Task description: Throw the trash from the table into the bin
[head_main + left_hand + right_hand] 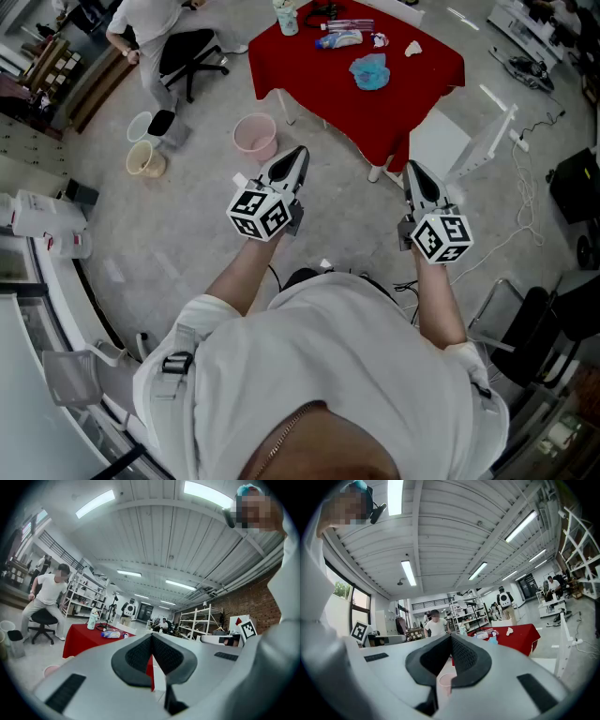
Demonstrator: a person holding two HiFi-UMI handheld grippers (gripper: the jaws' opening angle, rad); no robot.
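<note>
A red-clothed table (pixel 394 103) stands ahead of me with trash on it: a crumpled blue wad (pixel 370 71), a plastic bottle (pixel 342 39), a white paper scrap (pixel 412 48) and a cup (pixel 287 17). On the floor to the table's left sits a pink bin (pixel 255 137). My left gripper (pixel 298 152) is shut and empty, held level just right of the bin. My right gripper (pixel 412 169) is also shut and empty, near the table's front corner. The left gripper view shows the table (pixel 79 639) and bottle (pixel 111 633) far off. The right gripper view shows the bin (pixel 446 680) below the jaws.
A person sits on an office chair (pixel 187 52) at the back left, with two buckets (pixel 145 159) nearby. A white chair (pixel 450 141) stands by the table's front right corner. Cables (pixel 525 187) trail on the floor at right. Shelving lines the room's sides.
</note>
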